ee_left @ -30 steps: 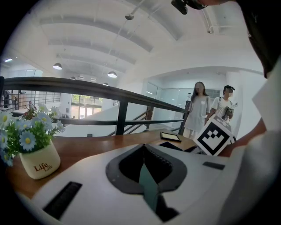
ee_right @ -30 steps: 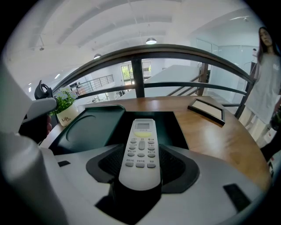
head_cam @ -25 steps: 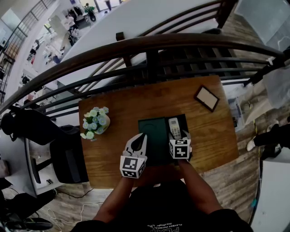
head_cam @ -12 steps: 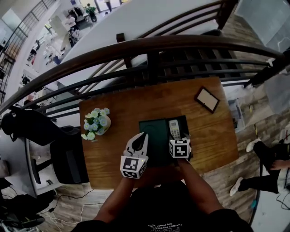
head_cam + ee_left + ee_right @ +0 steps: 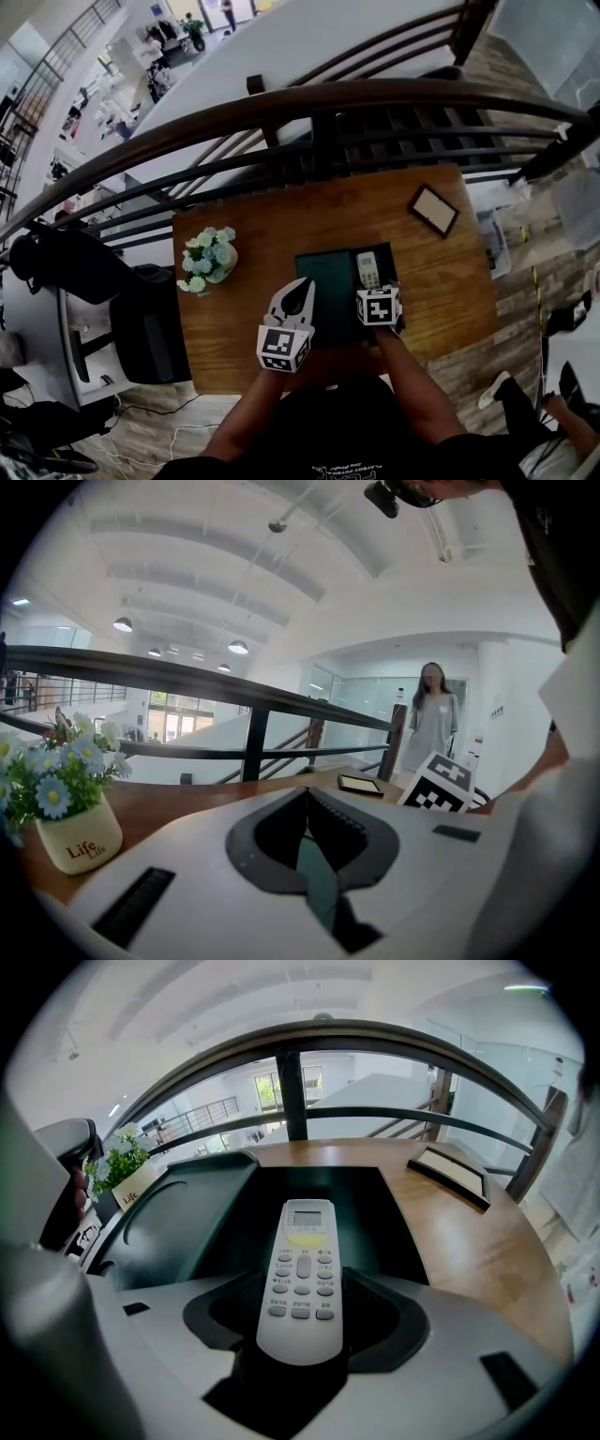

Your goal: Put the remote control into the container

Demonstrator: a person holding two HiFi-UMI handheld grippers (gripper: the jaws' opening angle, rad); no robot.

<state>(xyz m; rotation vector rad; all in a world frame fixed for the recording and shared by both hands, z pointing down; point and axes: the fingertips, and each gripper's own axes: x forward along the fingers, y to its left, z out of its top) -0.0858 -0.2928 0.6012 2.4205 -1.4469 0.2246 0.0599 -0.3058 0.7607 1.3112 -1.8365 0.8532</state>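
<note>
A white remote control point(image 5: 367, 269) point(image 5: 302, 1274) lies lengthwise over the right compartment of the dark green container point(image 5: 325, 286) point(image 5: 380, 1218) on the wooden table point(image 5: 262, 225). My right gripper point(image 5: 377, 292) point(image 5: 306, 1288) is at the container's near right side, shut on the remote's near end. The left gripper point(image 5: 298, 291) point(image 5: 306, 799) hovers at the container's near left edge, jaws shut with nothing between them. Whether the remote rests on the container's floor is hidden.
A pot of flowers point(image 5: 208, 261) point(image 5: 70, 803) stands at the table's left. A small picture frame point(image 5: 433, 210) point(image 5: 455, 1174) lies at the far right. A dark railing point(image 5: 319, 122) runs behind the table, and a black chair point(image 5: 141, 314) sits to its left. A person point(image 5: 433, 719) stands beyond.
The head camera has shifted a little, so everything sits slightly further right in view. Both grippers and the remote keep the same places relative to the container.
</note>
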